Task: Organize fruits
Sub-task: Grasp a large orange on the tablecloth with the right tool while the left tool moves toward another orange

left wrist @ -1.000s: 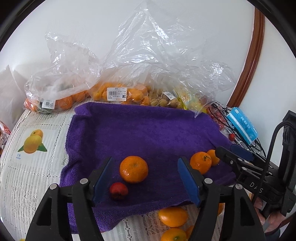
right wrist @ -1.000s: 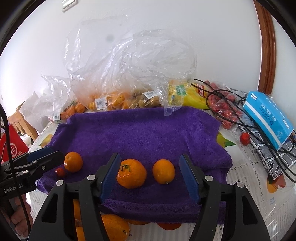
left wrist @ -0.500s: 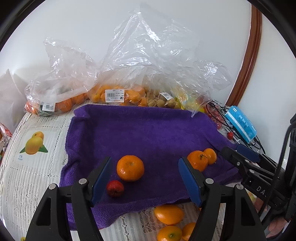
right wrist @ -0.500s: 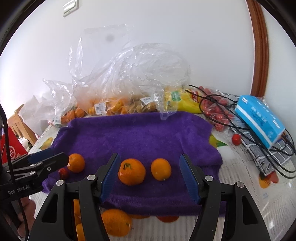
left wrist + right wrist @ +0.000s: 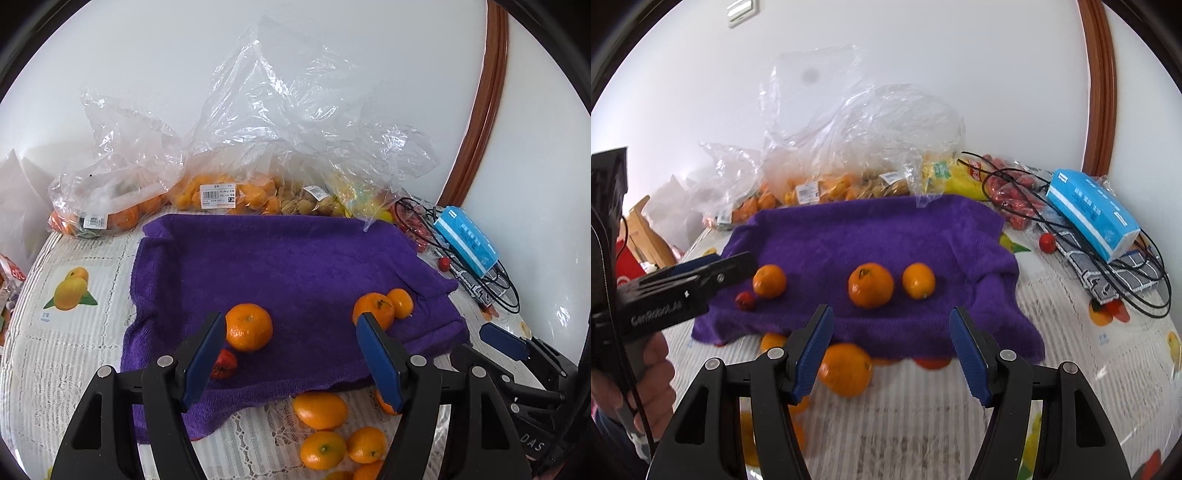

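Observation:
A purple towel point(image 5: 288, 266) point(image 5: 871, 236) lies on the table. On it sit a mandarin point(image 5: 248, 327) point(image 5: 769, 280), a small red fruit point(image 5: 222, 363) point(image 5: 745, 300), a larger mandarin point(image 5: 373, 314) point(image 5: 870, 285) and a small orange point(image 5: 400, 302) point(image 5: 918, 280). My left gripper point(image 5: 290, 356) point(image 5: 701, 277) hovers open over the towel's near edge, nothing between its blue pads. My right gripper point(image 5: 890, 350) point(image 5: 506, 341) is open too, held back over the table in front of the towel. Loose oranges point(image 5: 320, 410) point(image 5: 845, 369) lie below the towel's edge.
Clear plastic bags of fruit point(image 5: 236, 192) point(image 5: 842, 184) stand behind the towel against the white wall. A blue tissue pack point(image 5: 467, 240) point(image 5: 1089, 214), black cables point(image 5: 1126, 273) and a red tomato point(image 5: 1047, 242) lie at the right. A hand point(image 5: 646, 387) holds the left gripper.
The right gripper has drawn back from the towel, so the fruit looks farther and more bare table shows. The left view has shifted back slightly; more loose oranges show below the towel.

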The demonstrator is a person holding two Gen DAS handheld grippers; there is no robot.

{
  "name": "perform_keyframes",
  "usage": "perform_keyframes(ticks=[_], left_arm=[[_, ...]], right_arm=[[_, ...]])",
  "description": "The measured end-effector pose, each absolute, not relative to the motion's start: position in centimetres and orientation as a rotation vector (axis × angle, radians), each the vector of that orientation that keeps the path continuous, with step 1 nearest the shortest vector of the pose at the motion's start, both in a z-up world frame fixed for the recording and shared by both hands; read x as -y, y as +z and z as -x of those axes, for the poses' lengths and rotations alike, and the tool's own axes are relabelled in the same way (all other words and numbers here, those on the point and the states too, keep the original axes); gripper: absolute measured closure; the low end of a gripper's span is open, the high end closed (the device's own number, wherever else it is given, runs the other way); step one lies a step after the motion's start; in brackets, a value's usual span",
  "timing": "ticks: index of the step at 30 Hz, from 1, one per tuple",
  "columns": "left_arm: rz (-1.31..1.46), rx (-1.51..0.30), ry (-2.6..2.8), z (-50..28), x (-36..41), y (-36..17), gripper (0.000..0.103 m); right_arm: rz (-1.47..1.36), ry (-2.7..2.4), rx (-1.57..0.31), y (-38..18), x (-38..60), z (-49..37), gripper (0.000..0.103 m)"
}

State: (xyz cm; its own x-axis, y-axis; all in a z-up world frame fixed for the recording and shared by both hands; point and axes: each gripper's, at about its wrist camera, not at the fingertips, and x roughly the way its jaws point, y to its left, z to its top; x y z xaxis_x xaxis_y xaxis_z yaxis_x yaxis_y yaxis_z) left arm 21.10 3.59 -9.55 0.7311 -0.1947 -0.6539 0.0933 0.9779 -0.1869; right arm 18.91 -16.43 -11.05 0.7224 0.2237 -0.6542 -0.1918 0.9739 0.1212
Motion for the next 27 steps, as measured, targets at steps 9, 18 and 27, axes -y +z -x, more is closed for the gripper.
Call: perform_keyframes(ticks=[9, 18, 27], left_arm=[[0.156, -0.785, -0.136, -18.6, -5.0, -10.3, 0.029], [0.154, -0.783, -0.091, -16.0, -6.5, -10.0, 0.026], [0.195, -0.806, -0.063, -14.5, -8.4, -11.2, 0.026]], right_arm=[[-0.059, 0.241, -0.742, -11.5, 16.0, -16.4, 0.044], [-0.053, 0.243, -0.753, -11.7, 15.7, -14.9, 0.048], [-0.071, 0.273, -0.772, -12.4, 15.6, -14.9, 0.049]])
